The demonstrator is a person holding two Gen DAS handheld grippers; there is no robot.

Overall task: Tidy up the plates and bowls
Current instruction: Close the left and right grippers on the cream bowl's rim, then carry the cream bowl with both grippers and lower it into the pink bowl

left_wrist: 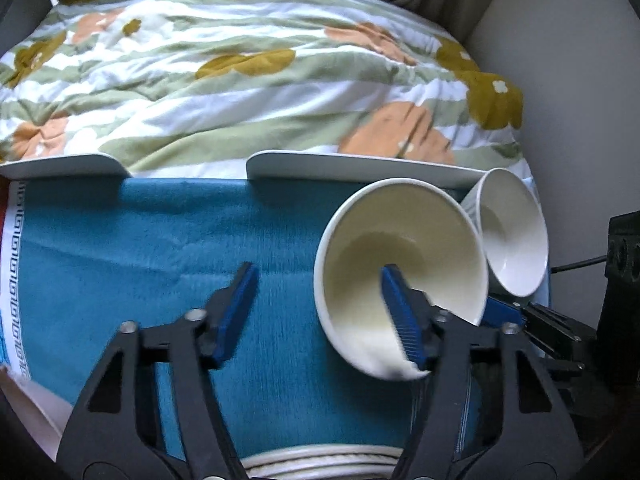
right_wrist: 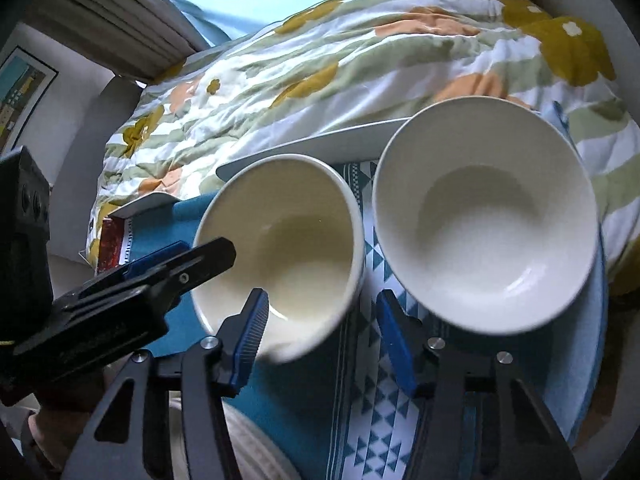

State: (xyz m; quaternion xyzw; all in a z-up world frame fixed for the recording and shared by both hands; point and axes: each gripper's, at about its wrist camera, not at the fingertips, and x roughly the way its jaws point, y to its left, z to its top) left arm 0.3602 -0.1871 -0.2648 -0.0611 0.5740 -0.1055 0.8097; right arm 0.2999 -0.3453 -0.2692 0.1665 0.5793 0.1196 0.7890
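Gripping each bowl by its near rim looks like the step in hand. The left gripper [left_wrist: 316, 300] has its jaws partly spread, one finger inside the cream bowl [left_wrist: 400, 272], the other outside over the teal cloth [left_wrist: 160, 248]; nothing is pinched yet. The right gripper [right_wrist: 322, 320] is also partly spread, straddling the gap between the cream bowl and the white bowl [right_wrist: 484, 224], one finger over the cream rim, the other just under the white bowl's edge; it grips neither.

To do it well, each gripper should settle on one wall only, seat the pads deep on it, then close squarely. The two grippers crowd the same cream bowl, so the right one probably should shift to the white bowl.

Both bowls sit close together on the cloth, so one may knock the other. Two flat plates [left_wrist: 352, 168] lie behind, at the edge by the flowered quilt [left_wrist: 240, 80]. A ribbed dish [left_wrist: 320, 460] lies under the grippers.
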